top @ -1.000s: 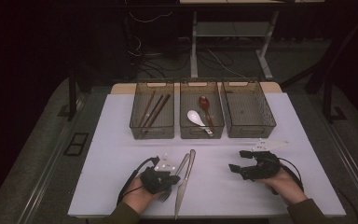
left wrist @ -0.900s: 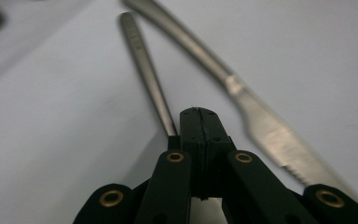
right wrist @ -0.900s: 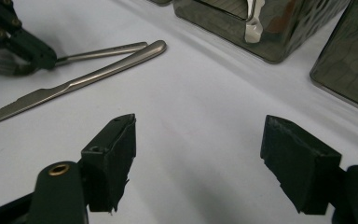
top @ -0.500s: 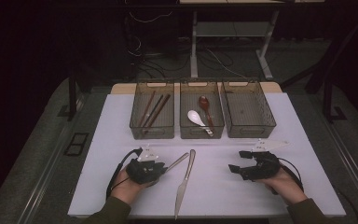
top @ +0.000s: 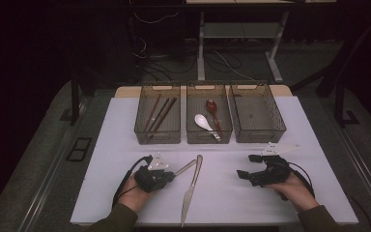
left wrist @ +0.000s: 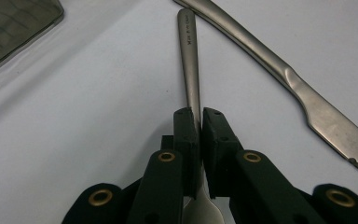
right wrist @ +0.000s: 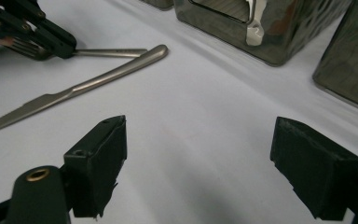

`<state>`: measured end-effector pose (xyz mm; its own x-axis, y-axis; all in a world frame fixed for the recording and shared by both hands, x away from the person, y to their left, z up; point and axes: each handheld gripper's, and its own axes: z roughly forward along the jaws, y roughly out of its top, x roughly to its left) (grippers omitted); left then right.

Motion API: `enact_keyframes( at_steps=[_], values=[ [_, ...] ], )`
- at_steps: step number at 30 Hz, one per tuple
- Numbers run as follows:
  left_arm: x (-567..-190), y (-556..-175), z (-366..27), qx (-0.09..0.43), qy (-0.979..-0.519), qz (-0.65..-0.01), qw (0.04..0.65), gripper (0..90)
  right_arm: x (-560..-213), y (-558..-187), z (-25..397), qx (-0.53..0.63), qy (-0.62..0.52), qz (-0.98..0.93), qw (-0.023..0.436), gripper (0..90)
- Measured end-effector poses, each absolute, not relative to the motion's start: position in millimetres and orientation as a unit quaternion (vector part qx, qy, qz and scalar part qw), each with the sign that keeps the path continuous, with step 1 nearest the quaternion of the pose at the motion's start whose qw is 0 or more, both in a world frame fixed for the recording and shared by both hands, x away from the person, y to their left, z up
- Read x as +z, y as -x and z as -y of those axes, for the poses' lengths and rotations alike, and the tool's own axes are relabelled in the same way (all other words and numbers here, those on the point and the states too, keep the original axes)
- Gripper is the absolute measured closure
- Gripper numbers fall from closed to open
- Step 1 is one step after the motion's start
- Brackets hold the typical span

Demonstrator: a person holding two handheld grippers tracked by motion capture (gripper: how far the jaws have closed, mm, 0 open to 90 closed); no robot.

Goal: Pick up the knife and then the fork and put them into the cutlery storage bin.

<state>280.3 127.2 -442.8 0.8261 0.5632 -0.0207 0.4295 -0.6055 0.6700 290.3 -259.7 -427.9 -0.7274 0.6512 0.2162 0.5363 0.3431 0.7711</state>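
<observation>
The left claw (left wrist: 200,116) is pinched tight on a fork (left wrist: 189,60) that lies flat on the tabletop (top: 125,130). A knife (left wrist: 279,70) lies just beside that claw. The right claw (right wrist: 200,163) is wide open and holds nothing.

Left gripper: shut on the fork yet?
Shut. The left gripper has its jaws pressed against the fork handle on both sides.
</observation>
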Motion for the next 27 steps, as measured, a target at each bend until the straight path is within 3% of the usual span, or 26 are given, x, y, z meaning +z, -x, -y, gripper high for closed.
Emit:
enact_keyframes(
  at_steps=[18,27],
  values=[
    [-412.1,-273.2,-128.8,0.074,-0.886,-0.224,0.4,85.1,-408.9,-292.9,240.0,0.441,-0.273,-0.854,0.033,17.3],
    [-393.8,-268.3,-105.1,0.053,-0.886,-0.163,0.431,85.1,-390.8,-297.1,210.0,0.453,-0.195,-0.87,0.002,25.1]
  ],
)
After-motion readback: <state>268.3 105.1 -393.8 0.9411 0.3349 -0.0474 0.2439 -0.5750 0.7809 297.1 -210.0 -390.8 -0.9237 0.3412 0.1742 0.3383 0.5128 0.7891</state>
